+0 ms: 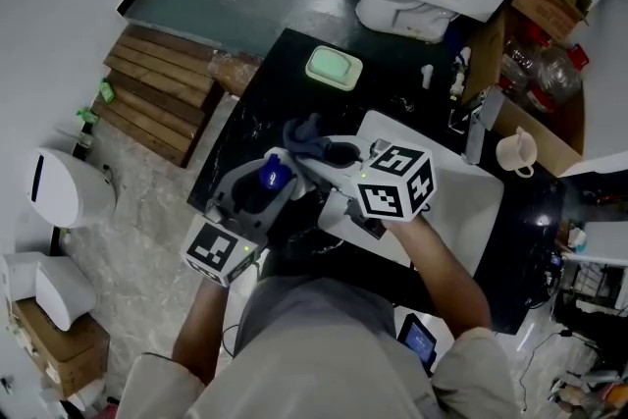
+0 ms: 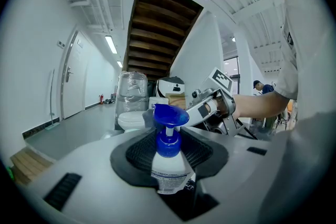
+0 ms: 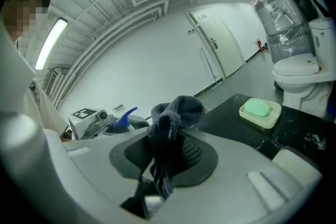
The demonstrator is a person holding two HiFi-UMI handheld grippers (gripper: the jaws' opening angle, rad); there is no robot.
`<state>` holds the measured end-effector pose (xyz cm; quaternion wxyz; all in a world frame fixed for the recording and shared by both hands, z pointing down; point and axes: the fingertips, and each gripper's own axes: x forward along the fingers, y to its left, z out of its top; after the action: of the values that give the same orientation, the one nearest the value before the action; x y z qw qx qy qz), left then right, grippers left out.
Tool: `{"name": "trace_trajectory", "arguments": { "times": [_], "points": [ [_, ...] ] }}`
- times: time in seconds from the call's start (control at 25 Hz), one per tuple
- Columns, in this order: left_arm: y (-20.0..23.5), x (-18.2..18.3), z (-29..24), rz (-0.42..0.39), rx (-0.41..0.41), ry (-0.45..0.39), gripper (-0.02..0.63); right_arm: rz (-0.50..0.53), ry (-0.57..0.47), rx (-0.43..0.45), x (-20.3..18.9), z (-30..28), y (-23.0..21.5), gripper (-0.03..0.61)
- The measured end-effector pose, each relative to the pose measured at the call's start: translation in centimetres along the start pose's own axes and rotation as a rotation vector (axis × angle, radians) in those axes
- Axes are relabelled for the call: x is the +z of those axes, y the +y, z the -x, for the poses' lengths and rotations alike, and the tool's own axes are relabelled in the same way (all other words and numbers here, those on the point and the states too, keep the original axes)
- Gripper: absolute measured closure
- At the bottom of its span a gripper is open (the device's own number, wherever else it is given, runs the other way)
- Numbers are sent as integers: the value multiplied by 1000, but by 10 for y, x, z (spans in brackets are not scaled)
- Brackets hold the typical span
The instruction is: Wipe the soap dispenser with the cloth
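Two hand-held grippers, both loaded. The left hand-held gripper (image 1: 265, 193) has its jaws set wide and clamped on the dispenser (image 1: 276, 175). Pads are on the white body, and the blue pump head (image 2: 169, 117) stands clear above them. The bottle's long axis reads upright, crosswise to the jaws. The right hand-held gripper (image 1: 329, 157) is pinched on the dark grey cloth (image 1: 309, 134), with a bunched wad past the tips and a tail hanging down between them. Both are held over the black bench (image 1: 257, 98); I can't tell whether the bottle's base is off it.

Key relation: the dispenser lies just left of the cloth wad, closest at the pump head. In the right gripper view the blue nozzle (image 3: 125, 116) shows left of the cloth and a bit lower. In the left gripper view a grey bit peeks out behind the head's left edge. Touching or a small gap, can't tell.

The right hand is nearer for the wipe and the left only steadies. My guess is the next move needs the cloth brought left and down along the upright body, with the left clamp holding firm so the bottle doesn't twist
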<state>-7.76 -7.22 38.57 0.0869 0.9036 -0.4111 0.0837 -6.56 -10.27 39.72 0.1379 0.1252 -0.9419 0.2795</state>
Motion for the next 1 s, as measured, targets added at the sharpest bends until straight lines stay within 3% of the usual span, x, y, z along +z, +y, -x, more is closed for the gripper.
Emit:
{"name": "trace_trajectory", "arguments": {
  "times": [0.44,1.0],
  "points": [
    [0,2,-4,-12,11,-29,474,16,-48,44,21,12,20,505],
    [-1,6,-6,-17,-14,11,474,89,-128,105,62,28,54,505]
  ]
}}
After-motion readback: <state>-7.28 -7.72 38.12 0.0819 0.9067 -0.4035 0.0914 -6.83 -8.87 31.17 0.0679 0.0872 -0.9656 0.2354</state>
